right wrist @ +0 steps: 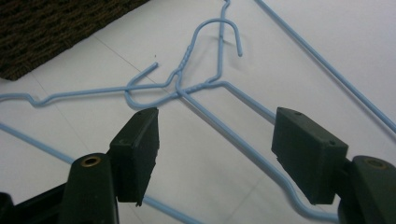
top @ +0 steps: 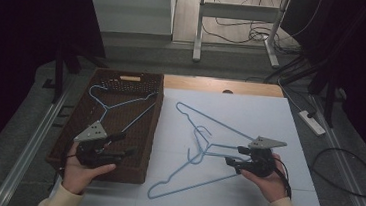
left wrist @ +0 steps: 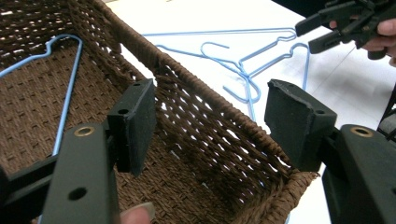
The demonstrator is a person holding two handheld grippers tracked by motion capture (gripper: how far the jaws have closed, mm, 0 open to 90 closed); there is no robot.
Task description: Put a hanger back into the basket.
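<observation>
My right tool [top: 232, 155] sits low over the white table [top: 270, 115] with its jaws spread wide and nothing between the pads, pointing toward the middle where two blue wire hangers [top: 202, 150] lie tangled, their hooks crossed. In the right gripper view, the twisted necks [right wrist: 187, 81] are just ahead of the jaws, and one long wire [right wrist: 243, 144] runs diagonally through the gap between the pads without being pinched. That wire's long axis runs from the necks back toward my right hand, so I judge the pads should close across it, not along it. My right hand is clearly the nearer one.

My left tool [top: 117, 145] is also wide open and empty, hovering over the near right corner of the brown wicker basket [top: 146, 130]. A third hanger [top: 118, 105] already lies inside the basket, well behind those jaws. The tangled pair lies to the right of the basket wall, on the table.
</observation>
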